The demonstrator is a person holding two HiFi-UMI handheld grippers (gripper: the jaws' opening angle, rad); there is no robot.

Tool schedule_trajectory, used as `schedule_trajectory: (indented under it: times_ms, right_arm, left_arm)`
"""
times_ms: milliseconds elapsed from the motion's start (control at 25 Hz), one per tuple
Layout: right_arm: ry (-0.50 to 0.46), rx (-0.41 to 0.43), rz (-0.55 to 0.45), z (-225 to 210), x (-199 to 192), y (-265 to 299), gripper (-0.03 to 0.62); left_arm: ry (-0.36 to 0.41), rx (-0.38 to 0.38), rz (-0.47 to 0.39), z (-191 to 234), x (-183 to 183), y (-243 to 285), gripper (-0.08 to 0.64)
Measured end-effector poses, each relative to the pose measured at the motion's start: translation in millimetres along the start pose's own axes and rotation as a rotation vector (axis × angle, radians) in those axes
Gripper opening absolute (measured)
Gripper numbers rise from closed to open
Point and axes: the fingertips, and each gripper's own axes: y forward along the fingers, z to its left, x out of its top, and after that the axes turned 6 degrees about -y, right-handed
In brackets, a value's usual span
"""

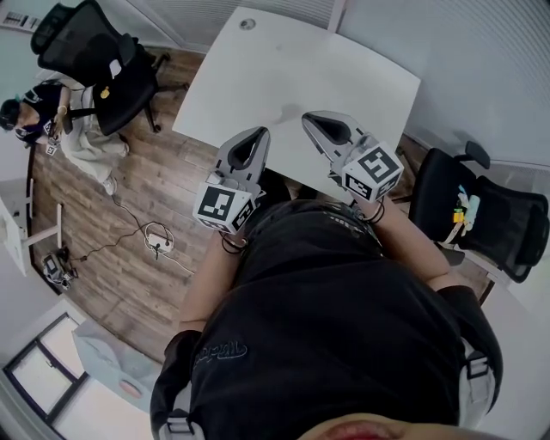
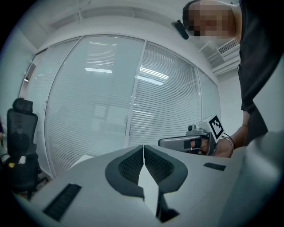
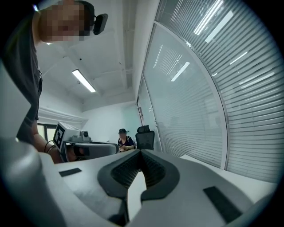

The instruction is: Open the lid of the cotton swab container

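No cotton swab container shows in any view. In the head view my left gripper (image 1: 259, 131) and right gripper (image 1: 307, 117) hang side by side over the near edge of a bare white table (image 1: 258, 69), both pointing toward it. Both are shut with nothing between the pads. The left gripper view shows its jaws (image 2: 143, 146) closed tip to tip, with the right gripper (image 2: 161, 142) off to the right, a hand around it. In the right gripper view its jaws (image 3: 140, 152) meet too, and the left gripper (image 3: 116, 148) shows at the left.
A small round grommet (image 1: 247, 24) sits at the table's far side. Black office chairs stand at the upper left (image 1: 103, 60) and at the right (image 1: 490, 215). A seated person (image 1: 34, 112) is at the far left. A power strip (image 1: 159, 241) and cable lie on the wooden floor.
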Motion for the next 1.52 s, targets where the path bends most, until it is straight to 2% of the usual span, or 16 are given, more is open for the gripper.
schedule_trajectory:
  times_ms: [560, 760, 1000, 1400, 1520]
  right_arm:
    - [0.045, -0.051, 0.082, -24.6, -26.2, 20.5, 0.023]
    - [0.053, -0.053, 0.112, -31.7, -32.2, 31.2, 0.023]
    - [0.056, -0.068, 0.146, -39.8, -40.9, 42.6, 0.023]
    - [0.073, -0.086, 0.187, -51.2, -54.9, 62.0, 0.023]
    - [0.075, -0.086, 0.19, -55.1, -57.7, 66.3, 0.023]
  left_arm:
    - [0.017, -0.077, 0.08, 42.2, -38.3, 40.2, 0.02]
    - [0.058, -0.098, 0.067, 53.9, -44.0, 52.8, 0.046]
    - [0.057, -0.129, 0.09, 72.0, -63.7, 66.7, 0.103]
    - [0.073, -0.159, 0.127, 95.1, -96.6, 91.6, 0.251]
    - [0.102, -0.175, 0.147, 96.6, -108.3, 98.0, 0.281]
